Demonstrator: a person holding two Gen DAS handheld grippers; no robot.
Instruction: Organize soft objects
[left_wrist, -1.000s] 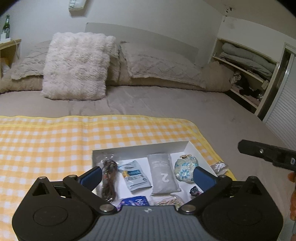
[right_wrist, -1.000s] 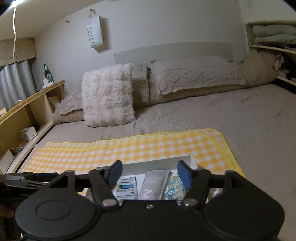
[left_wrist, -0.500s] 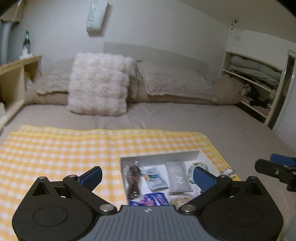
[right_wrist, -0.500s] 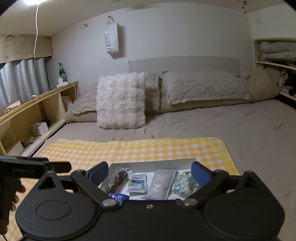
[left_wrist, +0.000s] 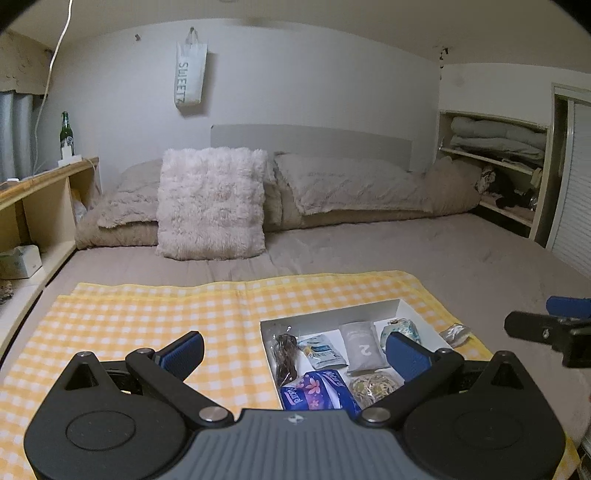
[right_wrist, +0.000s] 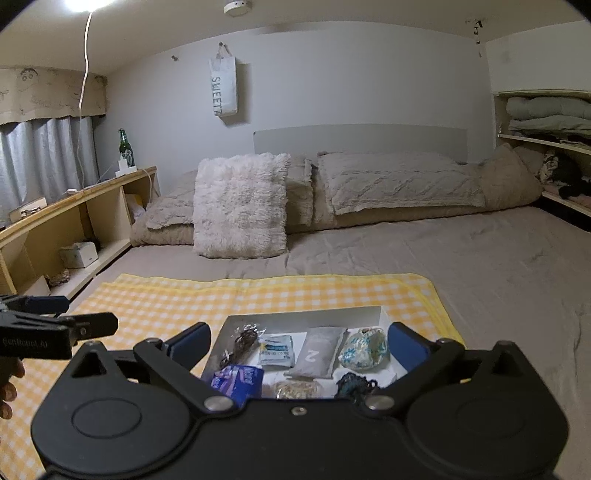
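A shallow white box sits on a yellow checked cloth on the bed. It holds several soft items: a grey pouch marked 2, a blue-white sachet, a floral pouch, a purple tissue pack, a dark bundle and rubber bands. A crumpled wrapper lies right of the box. My left gripper and right gripper are both open, empty, above the box's near side.
A fluffy white cushion and beige pillows lie at the headboard. A wooden shelf runs along the left, and a shelf with folded bedding stands right. A bag hangs on the wall.
Both grippers have pulled back and tilted up, so the box sits lower and smaller in view. The right gripper's jaws have opened wider. Nothing was picked up.
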